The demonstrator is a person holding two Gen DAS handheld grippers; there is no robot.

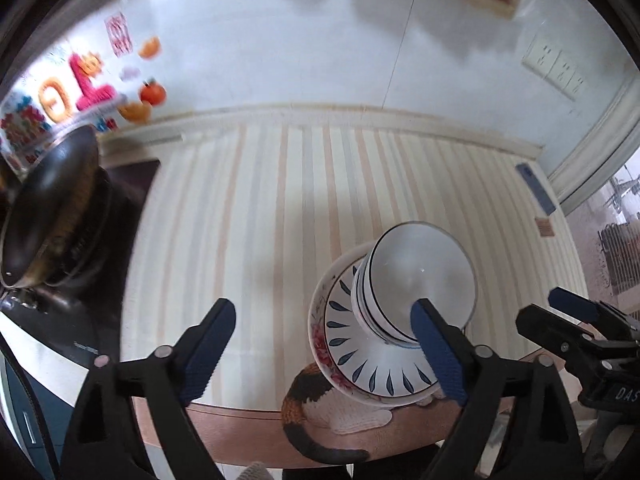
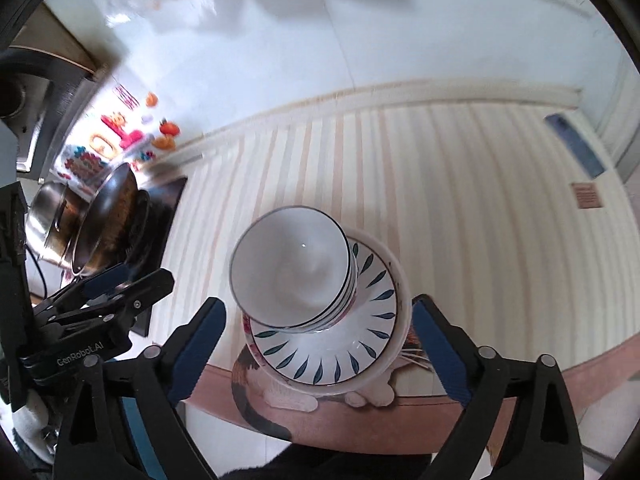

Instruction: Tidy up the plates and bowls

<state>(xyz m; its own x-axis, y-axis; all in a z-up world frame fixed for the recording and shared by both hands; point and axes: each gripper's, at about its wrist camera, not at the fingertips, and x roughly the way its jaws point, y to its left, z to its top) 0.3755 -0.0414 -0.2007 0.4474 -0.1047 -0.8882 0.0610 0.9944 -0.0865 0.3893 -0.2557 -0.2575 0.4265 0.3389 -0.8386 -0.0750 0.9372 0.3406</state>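
Observation:
A stack of white bowls with dark rim lines (image 1: 424, 276) (image 2: 292, 268) sits on a blue-leaf plate (image 1: 352, 360) (image 2: 348, 360). That plate lies on a floral-rimmed plate (image 1: 318, 336) (image 2: 402, 312) near the table's front edge. My left gripper (image 1: 320, 320) is open; the stack shows by its right finger. My right gripper (image 2: 316, 304) is open too, with the stack framed between its fingers. Nothing is held. Each gripper shows in the other's view: right gripper (image 1: 576, 320), left gripper (image 2: 112, 292).
The plates rest on a cat-patterned mat (image 1: 308, 400) (image 2: 248, 384) over the striped tablecloth (image 1: 280, 220) (image 2: 460, 200). A dark pan (image 1: 52, 208) (image 2: 104, 220) sits on a cooker at the left. The white wall with sockets (image 1: 556, 66) stands behind.

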